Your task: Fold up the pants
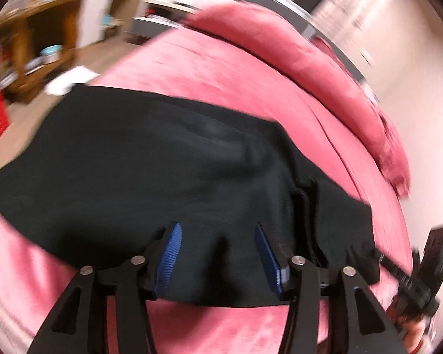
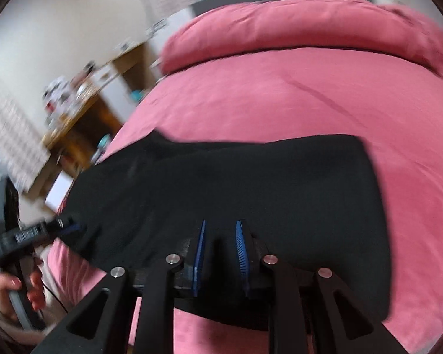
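Fingers of the left gripper (image 1: 218, 258) are spread wide over the near hem of the black pants (image 1: 150, 159); the right gripper (image 2: 220, 258) stands narrower, fabric between, clamping unclear. Pants lie across the pink bed (image 2: 280, 97), pillow (image 2: 310, 23) at 12 o'clock.

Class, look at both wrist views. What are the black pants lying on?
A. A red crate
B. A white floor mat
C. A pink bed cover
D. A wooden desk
C: in both wrist views the black pants are spread across the pink bed cover, which shows on every side of them.
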{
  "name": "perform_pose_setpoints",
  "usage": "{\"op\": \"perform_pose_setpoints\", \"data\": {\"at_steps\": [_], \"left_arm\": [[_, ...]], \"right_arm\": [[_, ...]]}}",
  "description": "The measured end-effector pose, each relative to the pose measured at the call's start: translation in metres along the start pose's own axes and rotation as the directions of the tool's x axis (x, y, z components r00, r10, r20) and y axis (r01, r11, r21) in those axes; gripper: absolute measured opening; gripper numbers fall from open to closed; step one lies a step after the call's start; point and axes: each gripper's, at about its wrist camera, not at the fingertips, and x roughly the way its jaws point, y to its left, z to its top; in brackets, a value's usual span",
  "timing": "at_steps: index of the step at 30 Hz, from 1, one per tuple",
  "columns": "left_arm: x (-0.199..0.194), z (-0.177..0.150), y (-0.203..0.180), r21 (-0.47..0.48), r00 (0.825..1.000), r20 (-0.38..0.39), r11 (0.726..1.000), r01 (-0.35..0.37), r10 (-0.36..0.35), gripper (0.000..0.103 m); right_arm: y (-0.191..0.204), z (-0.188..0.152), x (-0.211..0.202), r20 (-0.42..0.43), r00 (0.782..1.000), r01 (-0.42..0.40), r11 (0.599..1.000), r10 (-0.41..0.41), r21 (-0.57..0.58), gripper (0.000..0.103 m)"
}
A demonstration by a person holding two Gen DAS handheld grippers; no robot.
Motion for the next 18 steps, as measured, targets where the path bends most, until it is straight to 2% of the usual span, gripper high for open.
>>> {"op": "perform_pose_setpoints", "data": {"at_steps": [1, 4, 6, 8, 10, 12, 15, 18], "left_arm": [[-0.009, -0.001, 0.011, -0.042, 0.999, 0.029, 0.999, -0.026, 0.027, 0.062], [-0.025, 0.005, 0.039, -0.160, 0.991, 0.083, 0.983, -0.086, 0.100, 0.063], [-0.035, 0.004, 0.057, -0.238, 0.983, 0.106, 0.964, -0.119, 0.148, 0.063], [-0.040, 0.003, 0.071, -0.297, 0.976, 0.110, 0.943, -0.150, 0.189, 0.063], [-0.052, -0.003, 0.089, -0.365, 0.965, 0.131, 0.916, -0.167, 0.228, 0.063], [-0.065, -0.008, 0.108, -0.418, 0.957, 0.139, 0.891, -0.177, 0.256, 0.063], [-0.059, -0.009, 0.117, -0.455, 0.949, 0.113, 0.865, -0.213, 0.293, 0.063], [-0.049, -0.009, 0.131, -0.493, 0.962, 0.070, 0.848, -0.197, 0.264, 0.063]], "right_arm": [[0.010, 0.000, 0.010, -0.023, 1.000, -0.011, 0.999, 0.010, -0.036, 0.021], [0.022, -0.006, 0.034, -0.093, 0.996, 0.006, 0.995, -0.015, -0.095, 0.025], [0.026, -0.014, 0.050, -0.143, 0.989, 0.024, 0.992, -0.042, -0.124, 0.028], [0.029, -0.019, 0.051, -0.115, 0.992, 0.039, 0.988, -0.056, -0.151, 0.031], [0.032, -0.022, 0.049, -0.107, 0.993, 0.027, 0.988, -0.043, -0.151, 0.038], [0.033, -0.025, 0.048, -0.097, 0.994, 0.025, 0.988, -0.040, -0.152, 0.038], [0.033, -0.027, 0.046, -0.088, 0.996, 0.017, 0.990, -0.029, -0.137, 0.039], [0.030, -0.029, 0.042, -0.083, 0.996, 0.007, 0.993, -0.017, -0.119, 0.040]]}}
